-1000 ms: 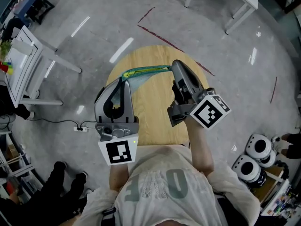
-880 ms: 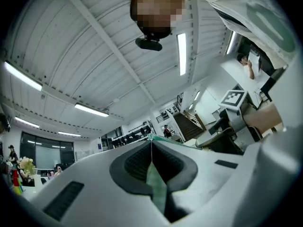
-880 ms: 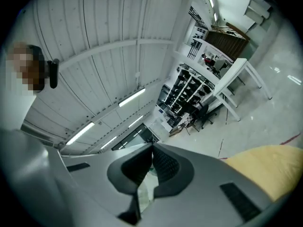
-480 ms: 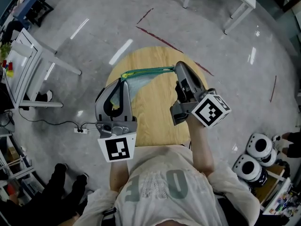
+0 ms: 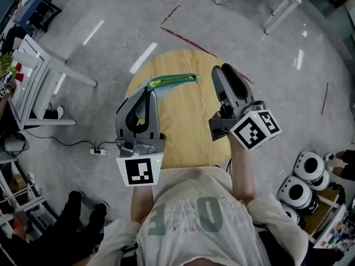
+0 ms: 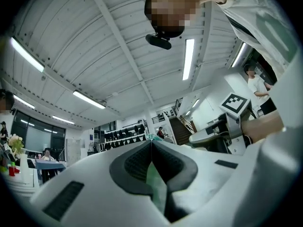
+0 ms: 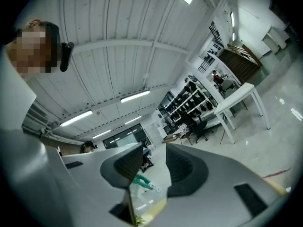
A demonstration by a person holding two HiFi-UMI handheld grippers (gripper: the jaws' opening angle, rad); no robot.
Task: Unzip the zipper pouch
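Head view: the zipper pouch (image 5: 173, 80) is at 11 o'clock on the round wooden worktop (image 5: 188, 132). Its left end is clenched in the left tool (image 5: 147, 88). The right tool (image 5: 224, 70) is at 2 o'clock, just clear of the pouch.

Left gripper view: the jaws pinch green fabric.

Right gripper view: the jaws have just been opening, and the teal zipper pull (image 7: 142, 180) lies released between them.

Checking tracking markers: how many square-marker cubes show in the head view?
2. One cube sits at the rear of the left gripper, lower left; the other at the rear of the right gripper, right of centre. None appears hidden.
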